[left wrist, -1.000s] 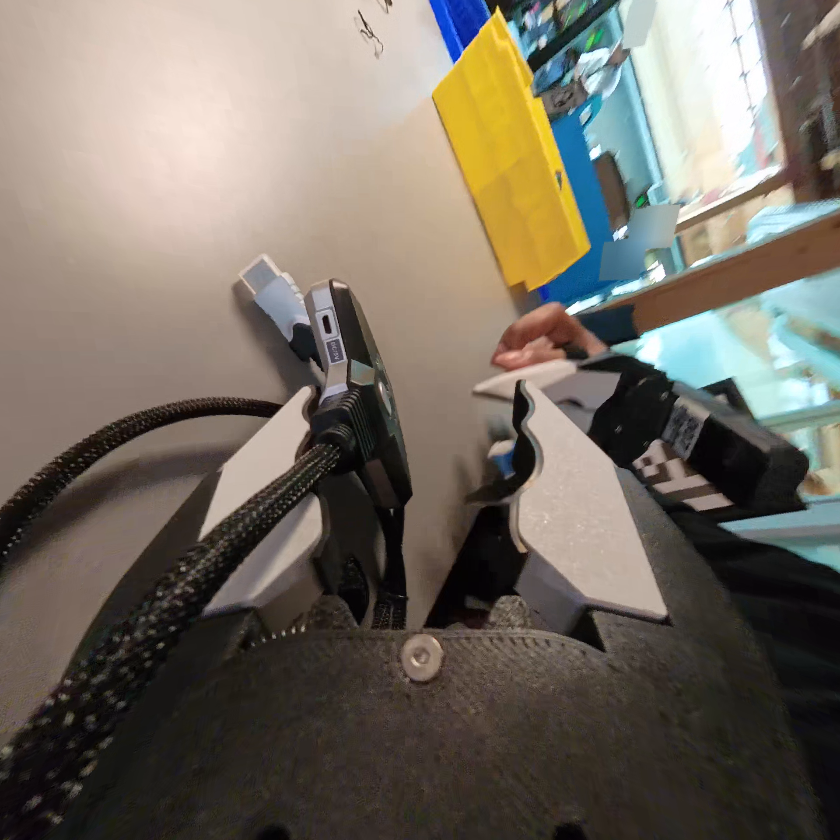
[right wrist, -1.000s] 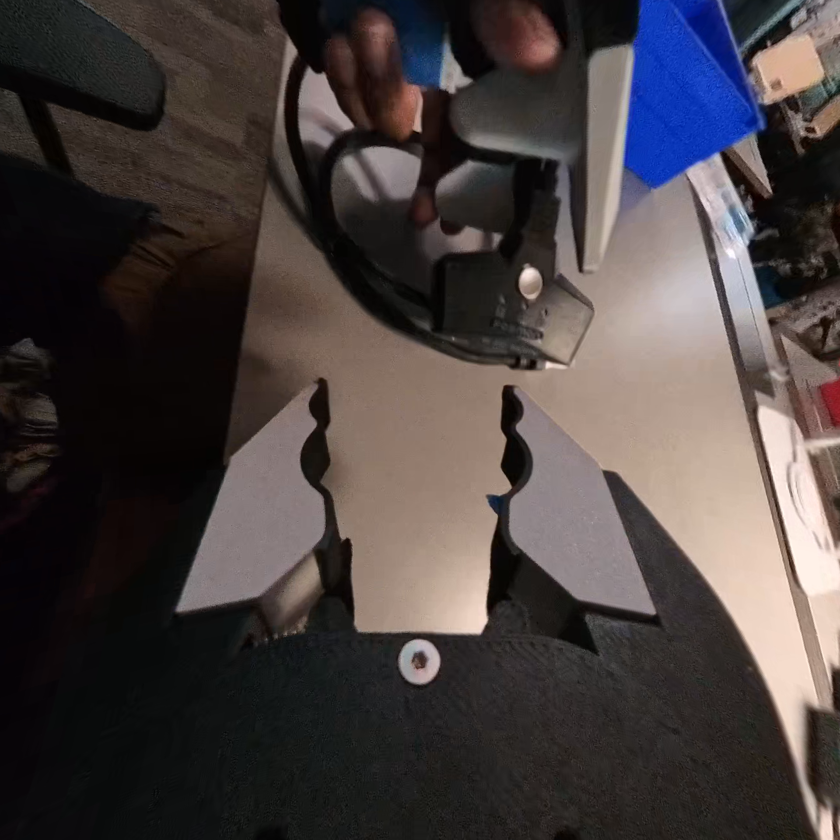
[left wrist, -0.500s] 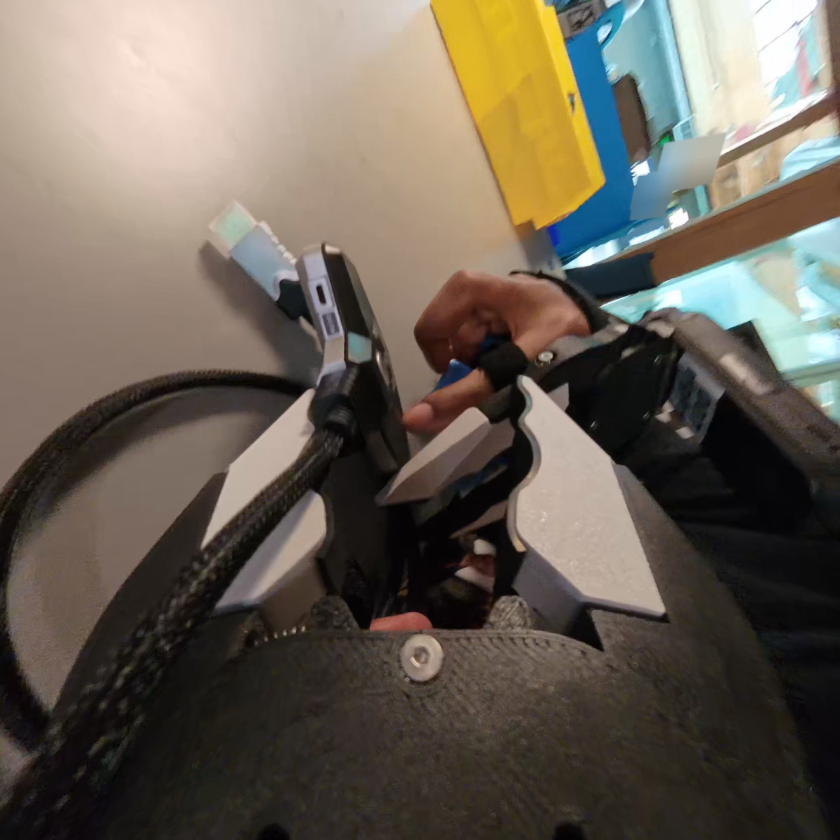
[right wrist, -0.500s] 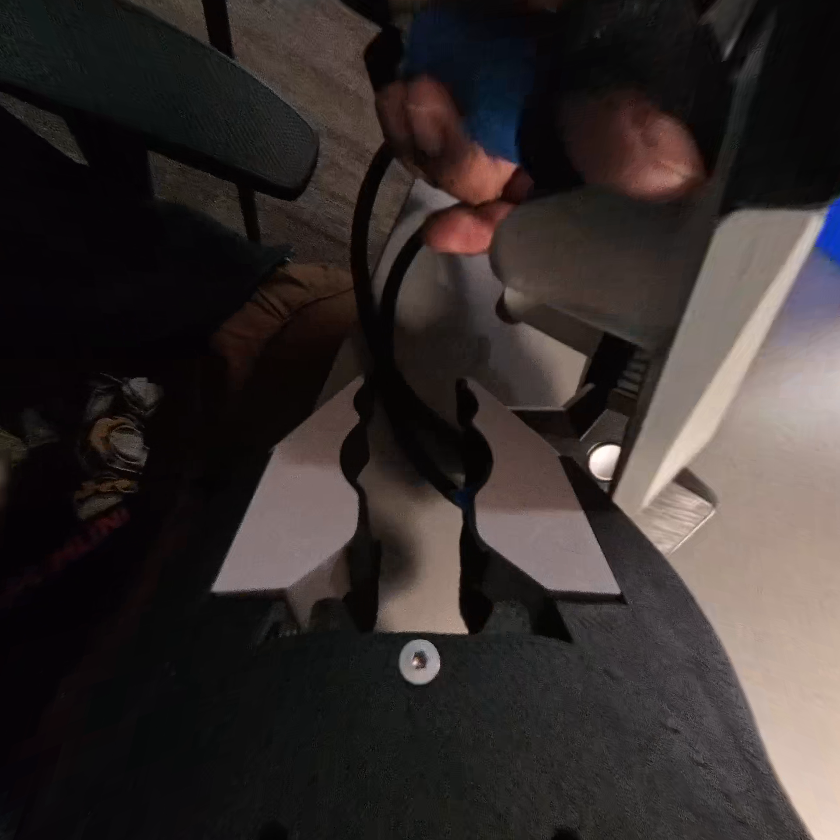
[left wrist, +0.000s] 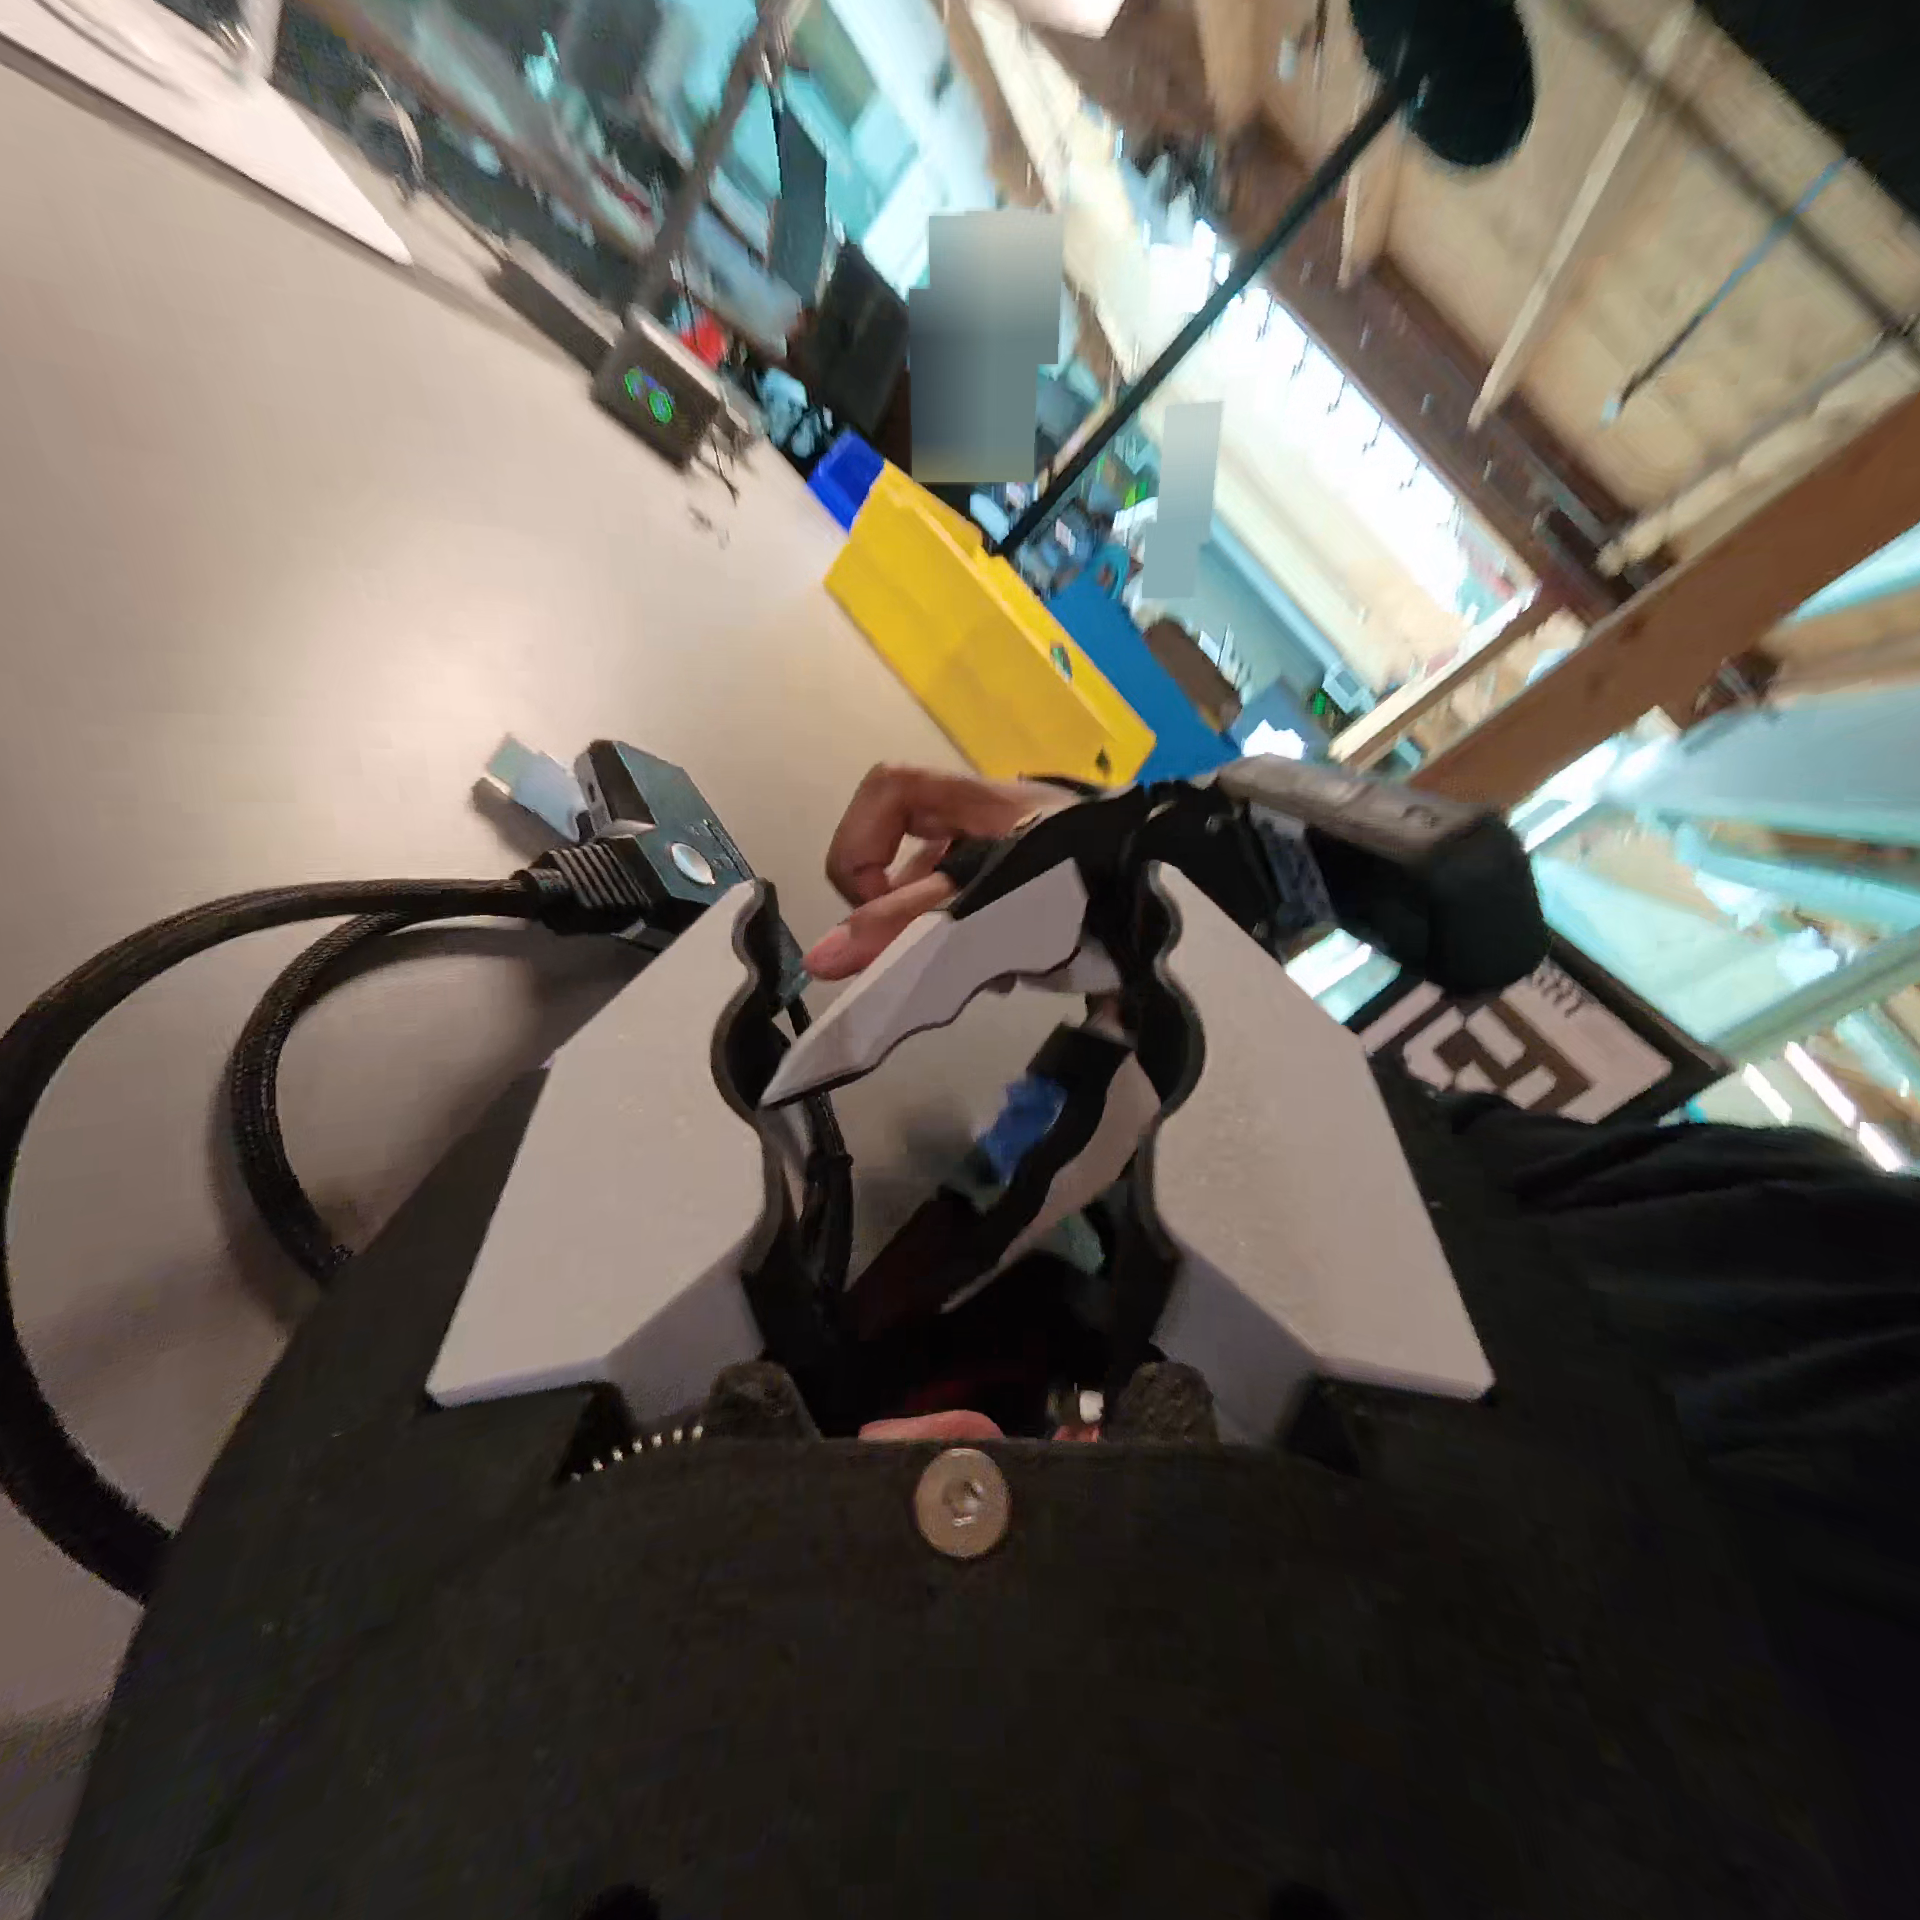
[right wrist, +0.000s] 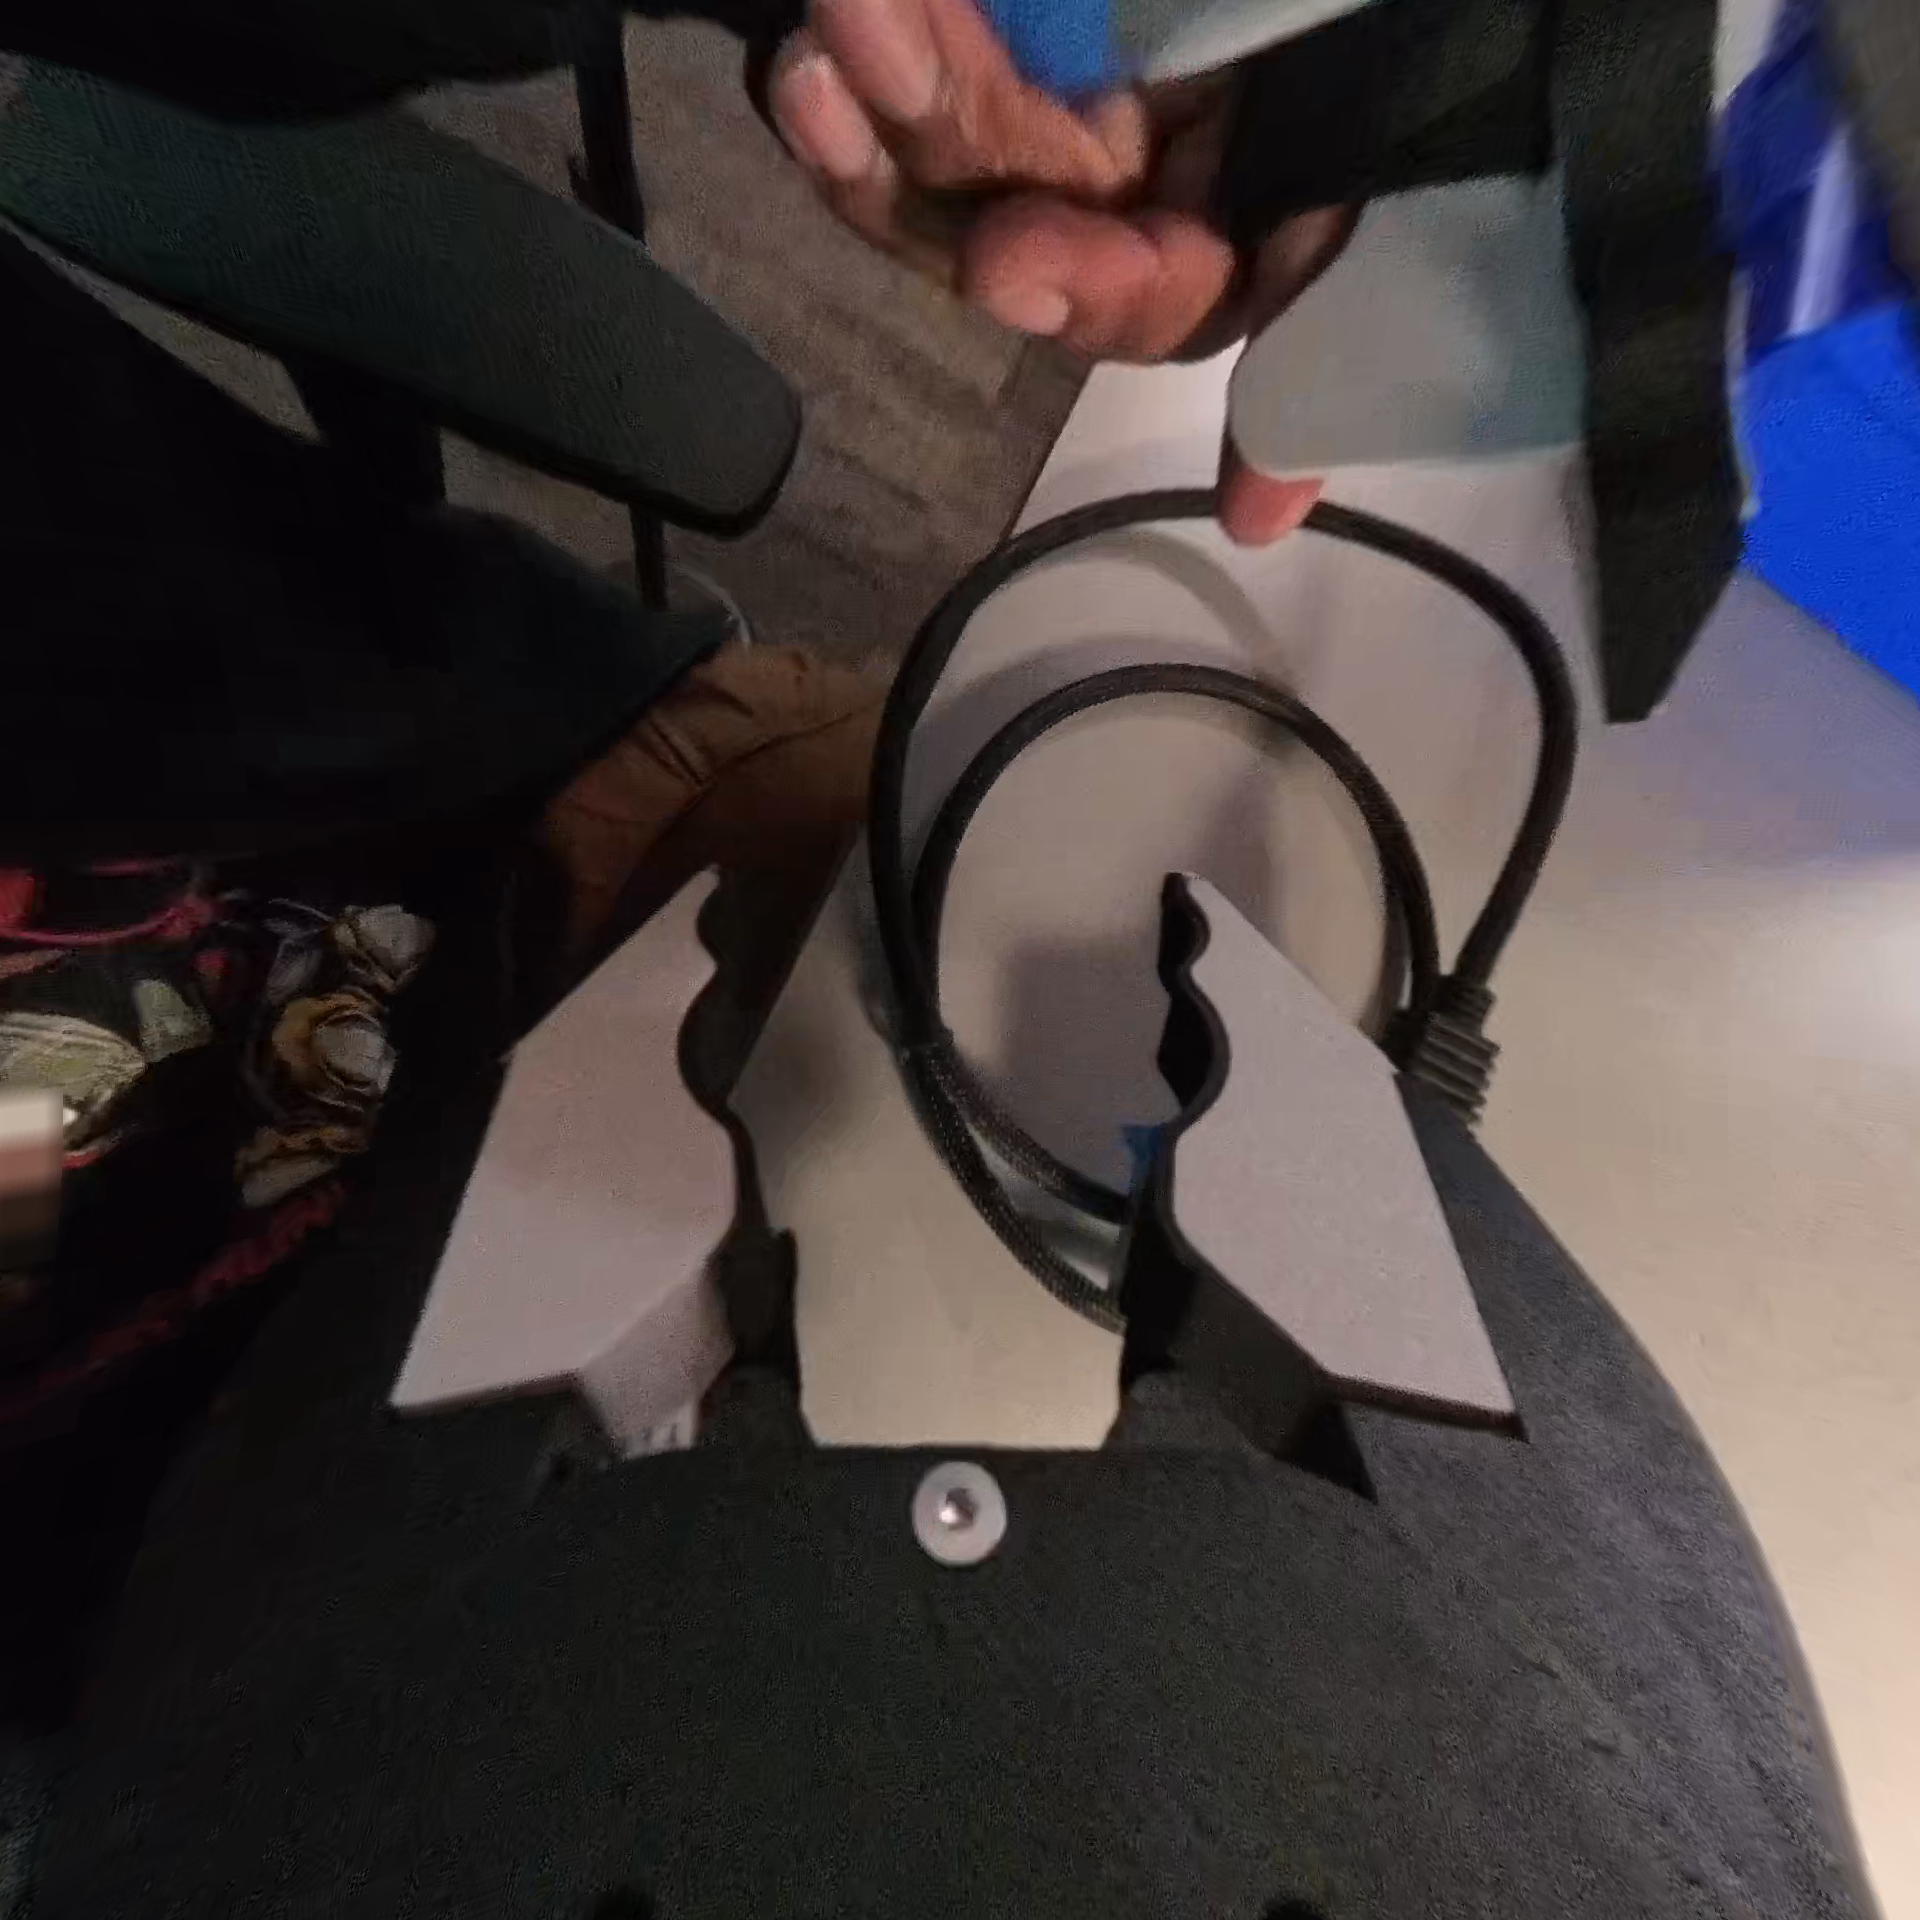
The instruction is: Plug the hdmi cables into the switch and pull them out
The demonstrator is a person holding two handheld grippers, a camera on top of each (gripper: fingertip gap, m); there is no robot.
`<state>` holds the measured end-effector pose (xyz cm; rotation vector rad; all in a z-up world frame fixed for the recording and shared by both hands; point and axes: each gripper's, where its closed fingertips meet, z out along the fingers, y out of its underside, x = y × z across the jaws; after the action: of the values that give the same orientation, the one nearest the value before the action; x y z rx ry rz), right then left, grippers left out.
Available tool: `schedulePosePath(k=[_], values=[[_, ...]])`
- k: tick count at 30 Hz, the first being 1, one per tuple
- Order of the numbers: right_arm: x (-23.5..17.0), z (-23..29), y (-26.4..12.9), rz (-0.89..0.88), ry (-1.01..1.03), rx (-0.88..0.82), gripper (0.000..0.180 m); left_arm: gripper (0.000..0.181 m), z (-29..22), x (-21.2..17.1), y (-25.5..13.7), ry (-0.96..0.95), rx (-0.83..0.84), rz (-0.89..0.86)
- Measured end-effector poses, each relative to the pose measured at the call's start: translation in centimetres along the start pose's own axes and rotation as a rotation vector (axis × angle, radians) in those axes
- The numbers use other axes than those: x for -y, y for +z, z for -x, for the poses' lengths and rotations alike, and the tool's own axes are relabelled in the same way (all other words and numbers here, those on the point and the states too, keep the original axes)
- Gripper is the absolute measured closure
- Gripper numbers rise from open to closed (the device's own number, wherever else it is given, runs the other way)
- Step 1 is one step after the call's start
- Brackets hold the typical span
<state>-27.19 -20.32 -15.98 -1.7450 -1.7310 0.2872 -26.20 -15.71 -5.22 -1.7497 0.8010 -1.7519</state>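
The black HDMI switch point(left wrist: 657, 823) lies on the grey table point(left wrist: 260, 520), just past my left finger. A black braided HDMI cable point(left wrist: 312, 914) is plugged into its near end, and a light grey plug point(left wrist: 528, 779) sticks out of its far end. My left gripper point(left wrist: 956, 909) is open and holds nothing. One finger of the right gripper point(left wrist: 914, 997), held by a hand point(left wrist: 894, 831), reaches between my left fingers. In the right wrist view my right gripper point(right wrist: 945, 904) is open over two cable loops point(right wrist: 1143, 686). A ribbed cable plug point(right wrist: 1455, 1029) sits beside its right finger.
A yellow bin point(left wrist: 987, 644) and a blue bin point(left wrist: 847, 483) stand at the back of the table, with a small dark device with green lights point(left wrist: 655, 400). In the right wrist view the table edge, a dark chair point(right wrist: 416, 343) and carpet lie left, and a blue bin point(right wrist: 1849, 436) right. Left tips and right tips are each some 15 cm from the light grey plug point(left wrist: 528, 779).
The switch has gone from upright between my left fingers to lying flat on the table beyond them. My right gripper has opened wider, and the cable now lies in loops under it.
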Motion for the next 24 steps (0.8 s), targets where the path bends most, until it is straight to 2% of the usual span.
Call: schedulePosePath(k=[2, 4, 10, 14, 20, 24], values=[[-0.8, 0.4, 2.1, 0.104, -0.003, 0.051, 0.080, 0.112, 0.5, 0.3, -1.1, -0.035, -0.006, -0.091], [-1.5, 0.1, 3.4, 0.190, -0.020, 0.037, 0.080, 0.113, 0.8, 0.3, -2.2, -0.060, -0.015, -0.152], [-1.5, 0.1, 2.6, 0.245, -0.051, -0.111, 0.119, 0.114, 0.7, -0.6, -4.5, -0.009, 0.014, -0.171], [-1.3, 2.0, 0.6, 0.203, -0.038, -0.142, 0.165, 0.116, 0.6, -1.2, -5.2, 0.009, 0.007, -0.180], [-3.9, 2.7, -3.0, 0.247, -0.045, -0.238, 0.171, 0.117, 1.4, -2.0, -5.0, -0.026, -0.013, -0.190], [-3.7, 2.1, -6.9, 0.151, 0.012, -0.344, 0.174, 0.117, 1.2, -2.2, -4.7, -0.024, -0.016, -0.190]])
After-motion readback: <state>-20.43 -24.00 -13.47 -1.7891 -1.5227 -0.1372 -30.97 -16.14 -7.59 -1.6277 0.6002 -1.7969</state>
